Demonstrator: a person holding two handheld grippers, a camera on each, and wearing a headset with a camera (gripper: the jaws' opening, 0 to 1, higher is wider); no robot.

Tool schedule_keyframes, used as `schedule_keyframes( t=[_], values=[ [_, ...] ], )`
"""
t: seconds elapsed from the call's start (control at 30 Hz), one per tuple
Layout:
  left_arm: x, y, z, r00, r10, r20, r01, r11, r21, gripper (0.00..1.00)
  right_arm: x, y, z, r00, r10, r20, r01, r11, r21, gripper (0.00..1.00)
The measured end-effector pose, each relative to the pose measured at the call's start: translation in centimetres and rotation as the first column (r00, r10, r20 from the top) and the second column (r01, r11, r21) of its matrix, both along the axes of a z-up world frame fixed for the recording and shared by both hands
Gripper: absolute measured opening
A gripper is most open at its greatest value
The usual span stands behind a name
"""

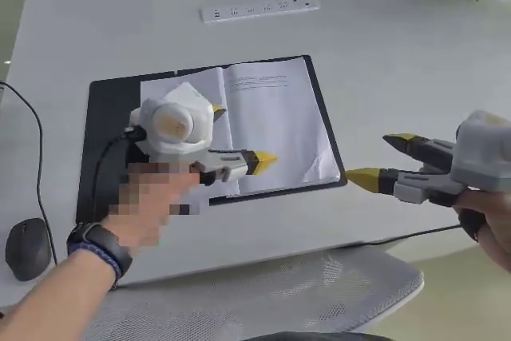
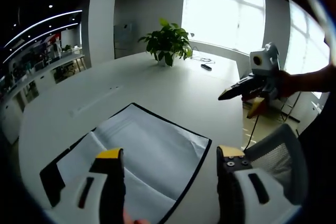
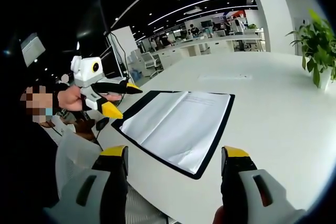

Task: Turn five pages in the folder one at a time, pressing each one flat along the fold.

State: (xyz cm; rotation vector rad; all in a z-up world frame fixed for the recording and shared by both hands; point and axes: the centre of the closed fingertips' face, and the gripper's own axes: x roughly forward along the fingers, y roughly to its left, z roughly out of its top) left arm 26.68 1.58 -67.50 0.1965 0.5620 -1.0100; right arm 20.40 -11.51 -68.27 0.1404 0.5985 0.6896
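A black folder (image 1: 104, 125) lies open on the white table (image 1: 399, 61), white pages (image 1: 271, 117) facing up. My left gripper (image 1: 243, 133) hovers open over the lower middle of the pages, near the fold, holding nothing. In the left gripper view its jaws (image 2: 170, 155) stand wide apart above the folder (image 2: 147, 150). My right gripper (image 1: 379, 157) is open and holds nothing. It sits off the folder's right edge, past the table's front edge. From the right gripper view the folder (image 3: 178, 119) lies ahead of the jaws (image 3: 174, 153), and the left gripper (image 3: 113, 100) is at its far side.
A white power strip (image 1: 259, 10) lies behind the folder. A dark mouse (image 1: 28, 247) and a black cable (image 1: 40, 157) sit at the left. A potted plant (image 2: 168, 45) stands far across the table. A mesh chair (image 1: 279, 293) is below the front edge.
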Motion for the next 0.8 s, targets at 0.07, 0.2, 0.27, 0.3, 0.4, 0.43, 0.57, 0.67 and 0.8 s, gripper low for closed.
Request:
schedule_keyframes(
  t=[0.07,0.2,0.27,0.3,0.4,0.43,0.57,0.67,0.8],
  values=[
    [0.1,-1.2,-0.3,1.0,-0.017,-0.004,0.017,1.0,-0.001,0.71,-0.1,-0.1,0.0,1.0,-0.003,0.0,0.003,1.0,0.001,0.71],
    [0.3,-3.4,-1.2,0.999,-0.045,-0.015,0.045,0.999,-0.002,0.71,-0.2,-0.3,-0.1,1.0,-0.004,-0.002,0.004,1.0,0.001,0.71],
    [0.3,-4.4,-1.8,0.998,-0.059,-0.021,0.059,0.998,-0.002,0.71,-0.2,-0.5,-0.2,1.0,-0.003,-0.006,0.003,1.0,0.0,0.72],
    [0.3,-4.9,-2.4,0.998,-0.065,-0.027,0.065,0.998,0.006,0.7,-0.3,-0.5,-0.2,1.0,-0.003,-0.007,0.003,1.0,-0.003,0.72],
    [0.3,-5.7,-3.4,0.996,-0.076,-0.036,0.077,0.997,0.022,0.7,-0.3,-0.7,-0.3,1.0,-0.001,-0.01,0.001,1.0,-0.005,0.72],
    [0.3,-6.1,-3.9,0.996,-0.078,-0.042,0.079,0.996,0.028,0.7,-0.3,-0.7,-0.3,1.0,0.0,-0.011,0.0,1.0,-0.005,0.72],
    [0.4,-7.4,-5.5,0.995,-0.088,-0.051,0.09,0.995,0.05,0.69,-0.4,-0.8,-0.4,1.0,0.003,-0.017,-0.003,1.0,-0.004,0.72],
    [0.5,-8.2,-6.6,0.994,-0.087,-0.061,0.09,0.994,0.059,0.68,-0.5,-1.0,-0.5,1.0,0.009,-0.025,-0.009,1.0,-0.007,0.71],
    [0.7,-8.9,-8.1,0.994,-0.075,-0.079,0.081,0.994,0.075,0.66,-0.2,-1.3,-0.4,1.0,0.009,-0.025,-0.009,1.0,-0.005,0.71]
  ],
)
